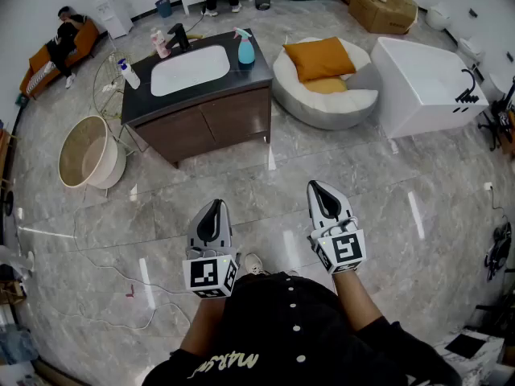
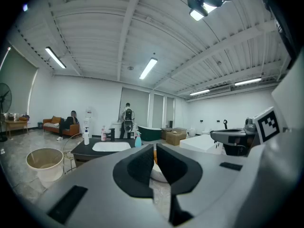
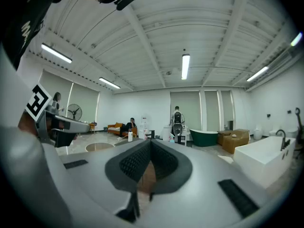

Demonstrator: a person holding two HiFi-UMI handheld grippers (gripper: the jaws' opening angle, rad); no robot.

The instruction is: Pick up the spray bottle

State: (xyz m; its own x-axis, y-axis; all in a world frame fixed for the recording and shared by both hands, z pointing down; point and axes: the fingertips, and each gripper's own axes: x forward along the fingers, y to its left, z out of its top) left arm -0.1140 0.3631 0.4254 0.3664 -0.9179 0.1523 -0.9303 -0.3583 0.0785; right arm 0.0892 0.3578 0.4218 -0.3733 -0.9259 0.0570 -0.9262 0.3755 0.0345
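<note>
Spray bottle of light blue plastic (image 1: 245, 48) stands upright at the far right of the dark vanity countertop (image 1: 259, 71), just right of the white oval basin (image 1: 190, 70) and well apart from both tools. The left gripper (image 1: 214, 209) and right gripper (image 1: 319, 190) hover near the person over the marble floor, each with jaws together on nothing. Only the head view shows the orange cushion (image 1: 319, 58) on the round white beanbag (image 1: 322, 107). Only the right gripper view shows a standing fan (image 3: 73, 112) at far left and a dark green bathtub (image 3: 204, 137).
</note>
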